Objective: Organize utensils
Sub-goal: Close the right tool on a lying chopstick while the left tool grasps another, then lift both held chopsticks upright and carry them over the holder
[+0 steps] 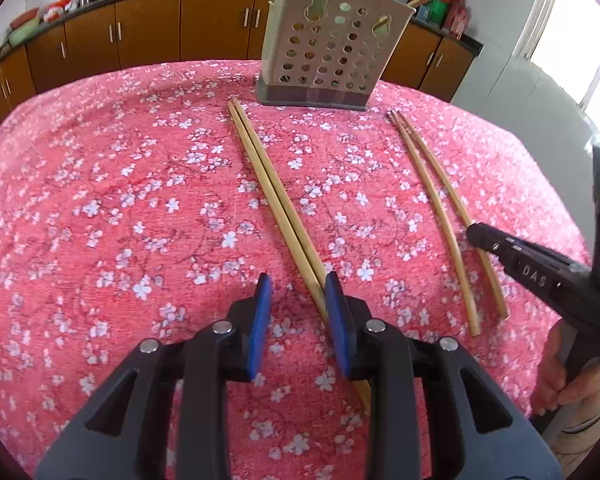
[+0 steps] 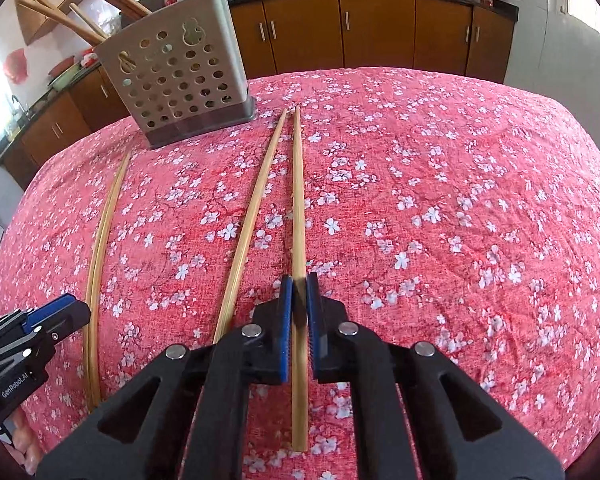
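Our right gripper point(image 2: 299, 308) pinches one chopstick point(image 2: 299, 216) lying on the tablecloth point(image 2: 460, 200); left gripper point(image 1: 298, 312) gapes wide over its pair point(image 1: 268, 184). Lift level (avoid nudging the neighbor point(image 2: 248, 220)), then tip into holder point(image 2: 180, 72).

Table covered in a pink-red cloth point(image 1: 112, 184) printed with small white blossoms, faint creases across it in the right wrist view point(image 2: 480, 184). At the far edge stands a pale perforated utensil holder point(image 1: 332, 40) point(image 2: 176, 72) on a dark base, several chopsticks leaning out of its top. On the cloth nearer the cameras lie two pairs of wooden chopsticks, well apart: one pair point(image 1: 268, 184) point(image 2: 100, 232) side by side and touching along their length, the other pair point(image 1: 440, 216) point(image 2: 276, 184) with sticks close at the holder end and spreading toward the near end.
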